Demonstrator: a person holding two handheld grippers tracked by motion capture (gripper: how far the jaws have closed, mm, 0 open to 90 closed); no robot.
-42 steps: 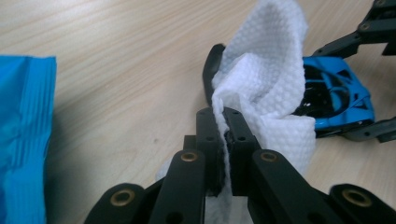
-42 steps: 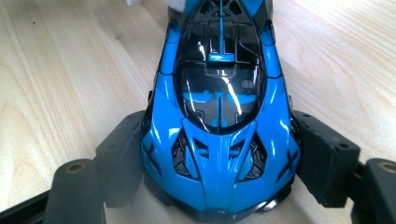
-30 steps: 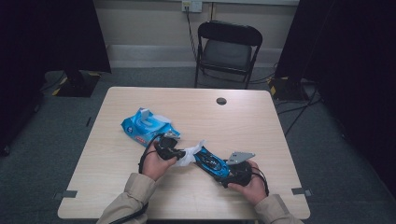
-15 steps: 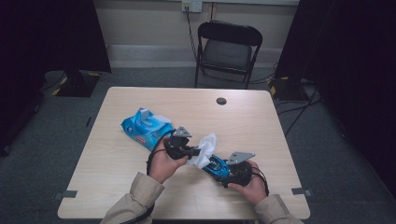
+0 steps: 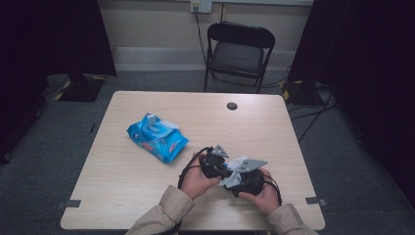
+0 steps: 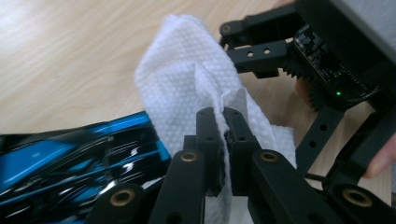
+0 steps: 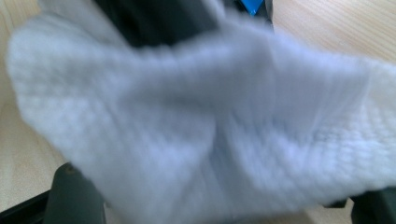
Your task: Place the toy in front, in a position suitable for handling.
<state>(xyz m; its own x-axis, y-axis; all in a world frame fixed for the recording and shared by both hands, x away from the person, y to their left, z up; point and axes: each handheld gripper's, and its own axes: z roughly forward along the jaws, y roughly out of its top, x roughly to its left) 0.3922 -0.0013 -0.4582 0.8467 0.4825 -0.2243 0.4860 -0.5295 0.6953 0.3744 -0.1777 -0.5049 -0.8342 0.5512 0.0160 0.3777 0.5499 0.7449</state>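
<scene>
My left gripper (image 6: 223,116) pinches a white wipe (image 6: 187,88) over the table (image 5: 293,127), beside my right gripper (image 5: 247,181); I cannot tell what its wide jaws hold. Blue wipe pack (image 5: 157,137) lies apart.

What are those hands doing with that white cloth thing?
A person holds a gripper in each hand over the table. The left gripper is pinched shut on a white wipe. The wipe hangs right in front of the right gripper's camera. A blue wipes pack lies on the table nearby.
</scene>
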